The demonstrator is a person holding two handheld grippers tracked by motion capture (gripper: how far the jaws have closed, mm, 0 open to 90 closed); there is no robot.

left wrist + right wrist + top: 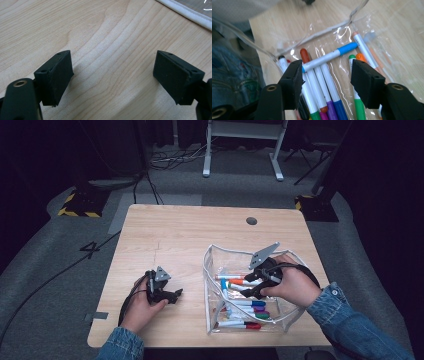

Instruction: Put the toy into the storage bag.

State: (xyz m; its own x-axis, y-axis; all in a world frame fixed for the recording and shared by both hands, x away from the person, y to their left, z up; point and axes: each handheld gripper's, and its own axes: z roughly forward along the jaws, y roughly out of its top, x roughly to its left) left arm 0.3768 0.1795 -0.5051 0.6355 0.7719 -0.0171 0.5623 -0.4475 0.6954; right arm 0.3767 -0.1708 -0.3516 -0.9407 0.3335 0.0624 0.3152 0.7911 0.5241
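Note:
A clear plastic pouch with white piping (206, 265) stands open on the right half of the wooden table (180, 235). Several coloured markers (245, 306) lie inside it. My right gripper (251, 289) reaches into the pouch from the right. In the right gripper view its jaws (327, 75) stand open just above the markers. A white marker with a blue cap (329, 57) lies crosswise on the others between the jaws, and neither pad presses on it. My left gripper (176, 295) rests on the table left of the pouch, open (113, 75) over bare wood.
The pouch's white edge (190, 15) lies a short way beyond the left gripper. A round cable hole (251, 220) sits near the table's far edge. Cables and a white desk frame (240, 150) are on the floor behind.

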